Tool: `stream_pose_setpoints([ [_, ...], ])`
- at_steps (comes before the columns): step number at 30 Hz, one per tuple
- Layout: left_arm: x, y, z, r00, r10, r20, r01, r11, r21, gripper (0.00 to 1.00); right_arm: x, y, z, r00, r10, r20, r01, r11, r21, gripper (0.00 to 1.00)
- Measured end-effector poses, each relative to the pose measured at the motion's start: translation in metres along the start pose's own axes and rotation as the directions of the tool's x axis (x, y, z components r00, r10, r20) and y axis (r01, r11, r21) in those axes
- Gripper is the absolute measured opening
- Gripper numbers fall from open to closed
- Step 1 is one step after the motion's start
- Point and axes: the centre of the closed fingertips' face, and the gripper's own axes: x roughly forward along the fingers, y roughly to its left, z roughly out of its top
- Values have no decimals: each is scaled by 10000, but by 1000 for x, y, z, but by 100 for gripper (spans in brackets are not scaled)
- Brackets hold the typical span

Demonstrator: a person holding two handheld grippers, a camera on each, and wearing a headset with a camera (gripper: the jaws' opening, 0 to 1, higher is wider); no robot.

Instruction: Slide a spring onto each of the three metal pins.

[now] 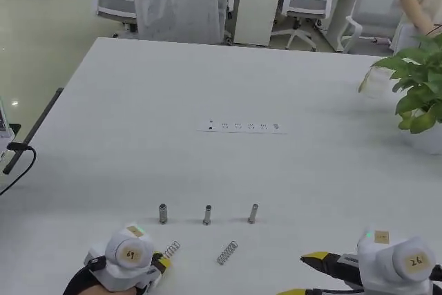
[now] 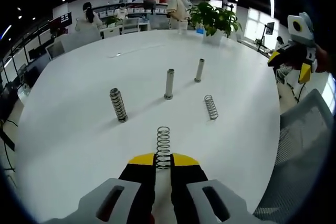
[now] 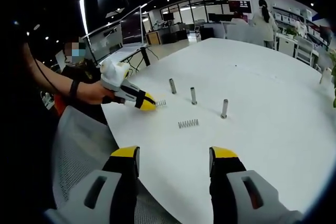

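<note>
We look down on a broad white table in a bright open-plan office. Nearest us, at the table's front edge, a hand holds the left claw. Its yellow-tipped jaws are clenched on the near end of a gripped spring, which lies on the tabletop and points away from the claw toward the pins. Well off to the right, the right claw is released. Its two jaws stand wide apart with nothing between them, and it is held at the front edge, touching none of the parts. Between the two claws and a little farther in, a loose spring lies flat on the table by itself, near the gripped one.

Beyond both springs, three short metal pins stand upright in a row running left to right. The left pin already wears a fitted spring around it. The middle pin and the right pin are bare.

Farther back, near the table's middle, a row of flush power sockets is set into the surface. A dark bar lies along the left edge, and a leafy green plant stands at the far right edge. Behind the table we see grey office chairs and a white cabinet.
</note>
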Motion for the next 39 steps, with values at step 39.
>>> stream_pose_setpoints([
  [39, -46, -27, 29, 9926, -716, 983, 661, 9961, 576, 2, 18, 12, 5, 9978, 661, -78, -662, 9978, -79, 51],
])
